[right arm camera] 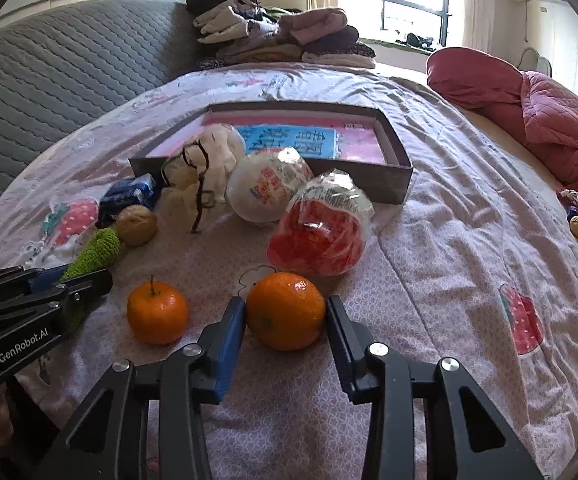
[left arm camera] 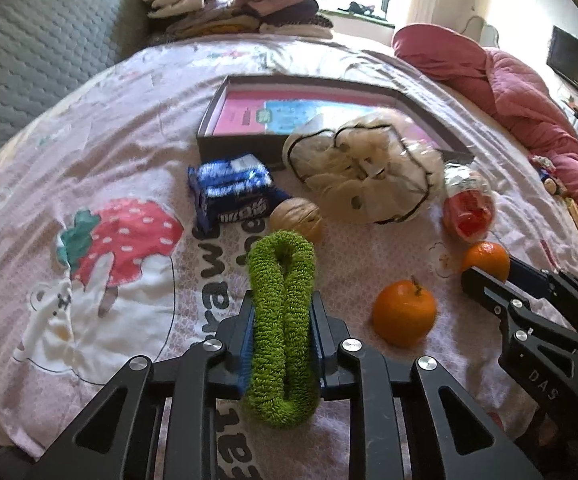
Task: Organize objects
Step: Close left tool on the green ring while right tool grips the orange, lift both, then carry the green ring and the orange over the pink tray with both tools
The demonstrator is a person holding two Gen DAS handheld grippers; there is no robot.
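In the left wrist view, the left hand-held gripper (left arm camera: 283, 332) is clamped on the looped green towel ring (left arm camera: 281, 312), low on the bed (left arm camera: 101, 128) in front of the shallow box (left arm camera: 241, 144); the soft loop could sag and knock the walnut (left arm camera: 296, 218) just beyond it when lifted. In the right wrist view, the right hand-held gripper (right arm camera: 285, 316) is clamped on an orange (right arm camera: 285, 310) resting on the bedspread, and the round skin could squirt out of the pads and roll toward the second orange (right arm camera: 157, 312) nearby.
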